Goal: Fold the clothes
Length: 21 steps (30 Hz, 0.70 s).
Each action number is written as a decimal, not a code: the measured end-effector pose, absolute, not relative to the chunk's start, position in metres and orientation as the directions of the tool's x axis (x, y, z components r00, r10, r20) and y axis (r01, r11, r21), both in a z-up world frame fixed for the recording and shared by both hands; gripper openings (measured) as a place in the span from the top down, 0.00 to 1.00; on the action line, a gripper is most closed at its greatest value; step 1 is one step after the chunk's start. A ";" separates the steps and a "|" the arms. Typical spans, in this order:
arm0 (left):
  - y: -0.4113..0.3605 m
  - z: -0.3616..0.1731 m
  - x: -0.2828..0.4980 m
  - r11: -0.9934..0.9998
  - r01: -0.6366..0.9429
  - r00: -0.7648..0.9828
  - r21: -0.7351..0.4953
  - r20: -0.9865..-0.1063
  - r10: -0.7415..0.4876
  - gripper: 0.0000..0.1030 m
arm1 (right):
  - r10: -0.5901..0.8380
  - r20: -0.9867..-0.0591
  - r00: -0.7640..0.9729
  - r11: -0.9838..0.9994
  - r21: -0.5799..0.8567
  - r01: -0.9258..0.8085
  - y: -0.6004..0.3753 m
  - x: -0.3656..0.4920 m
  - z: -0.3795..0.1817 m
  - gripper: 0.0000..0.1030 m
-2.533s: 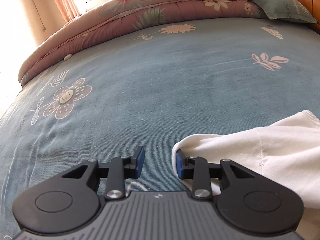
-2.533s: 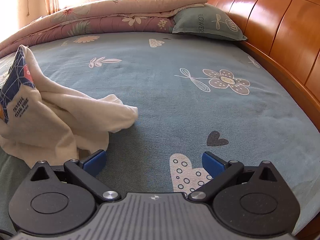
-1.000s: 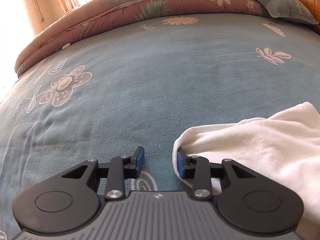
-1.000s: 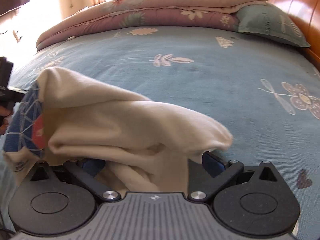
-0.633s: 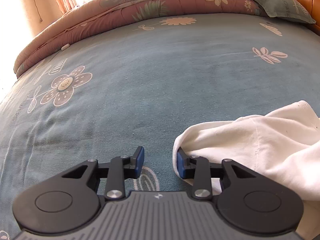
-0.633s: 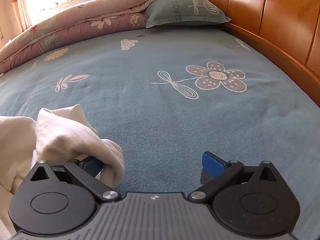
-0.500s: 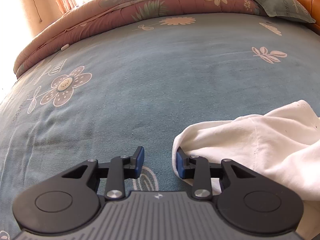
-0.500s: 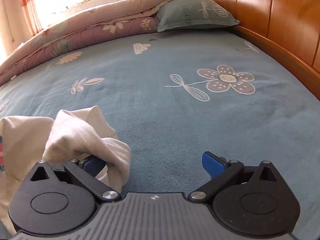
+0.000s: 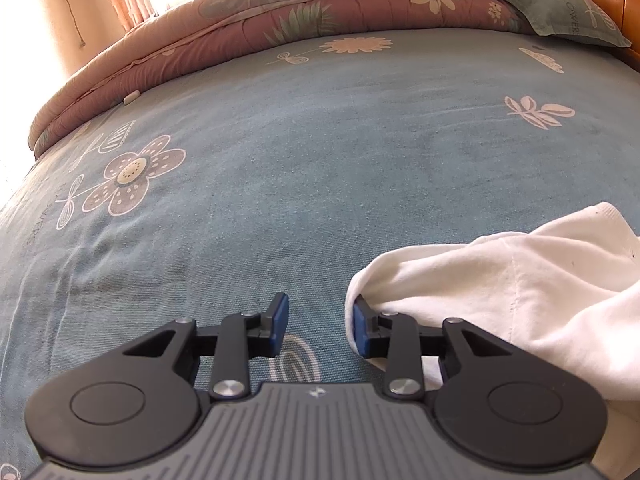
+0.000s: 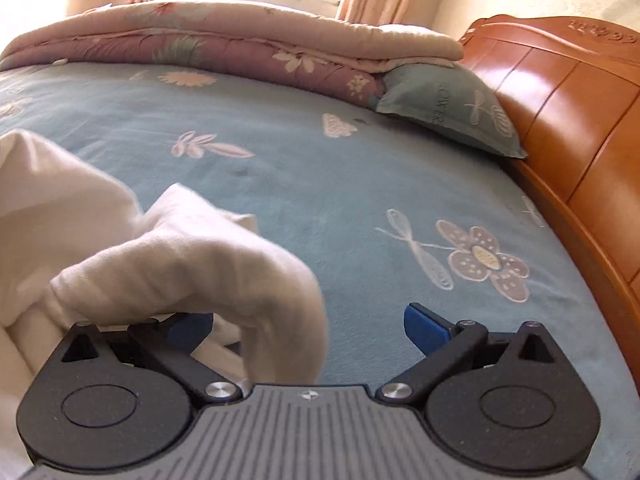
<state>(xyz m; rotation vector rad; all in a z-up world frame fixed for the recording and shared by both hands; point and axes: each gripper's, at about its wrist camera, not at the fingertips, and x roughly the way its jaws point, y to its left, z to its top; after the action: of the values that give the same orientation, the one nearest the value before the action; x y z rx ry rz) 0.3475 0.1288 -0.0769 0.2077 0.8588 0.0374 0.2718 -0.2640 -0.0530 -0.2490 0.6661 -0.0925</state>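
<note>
My left gripper [image 9: 318, 322] stands with its jaws partly apart and only bedsheet [image 9: 320, 168] between the blue pads; the cream garment [image 9: 500, 292] wraps the outer side of the right-hand finger and spreads away to the right across the sheet. My right gripper [image 10: 306, 328] has its jaws spread wide, and a blurred fold of the same cream garment [image 10: 192, 264] is draped over the left-hand finger and hangs into the gap without being pinched; the right-hand pad is bare. Beyond the garment lies the blue sheet with printed flowers. Farther off, a folded pink quilt [image 10: 224, 44] runs along the far edge, a grey-green pillow [image 10: 452, 108] sits beside it, and the wooden headboard [image 10: 568, 120] borders the right.
</note>
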 end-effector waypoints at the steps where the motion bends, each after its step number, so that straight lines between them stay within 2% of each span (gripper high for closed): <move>1: 0.129 -0.077 0.348 0.979 0.050 0.654 0.196 -0.748 0.116 0.66 | -0.185 -0.594 0.783 0.966 -0.258 0.032 -0.274 0.275 -0.049 0.00; 8: 0.133 -0.057 0.352 0.988 -0.025 0.717 0.155 -0.686 0.126 0.69 | -0.288 -0.545 0.788 0.950 -0.264 0.165 -0.348 0.294 -0.016 0.00; 14: 0.131 -0.007 0.341 0.988 -0.092 0.838 0.126 -0.526 0.145 0.69 | -0.374 -0.346 0.860 0.926 -0.195 0.324 -0.383 0.281 0.040 0.00; 16: 0.130 -0.002 0.339 0.988 -0.087 0.840 0.128 -0.523 0.142 0.71 | -0.394 -0.309 0.866 0.918 -0.171 0.357 -0.393 0.273 0.046 0.00; 18: 0.130 0.001 0.338 0.989 -0.078 0.835 0.129 -0.533 0.135 0.71 | -0.399 -0.363 0.842 0.917 -0.168 0.362 -0.403 0.277 0.036 0.00; 21: 0.134 -0.019 0.349 0.989 -0.052 0.775 0.135 -0.619 0.125 0.70 | -0.387 -0.501 0.774 0.922 -0.186 0.340 -0.414 0.294 0.000 0.00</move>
<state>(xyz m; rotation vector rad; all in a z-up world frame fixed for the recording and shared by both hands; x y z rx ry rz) 0.3487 0.1339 -0.0194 0.1129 0.6774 0.0959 0.2937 -0.4139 -0.0001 -0.0863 0.5612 -0.3939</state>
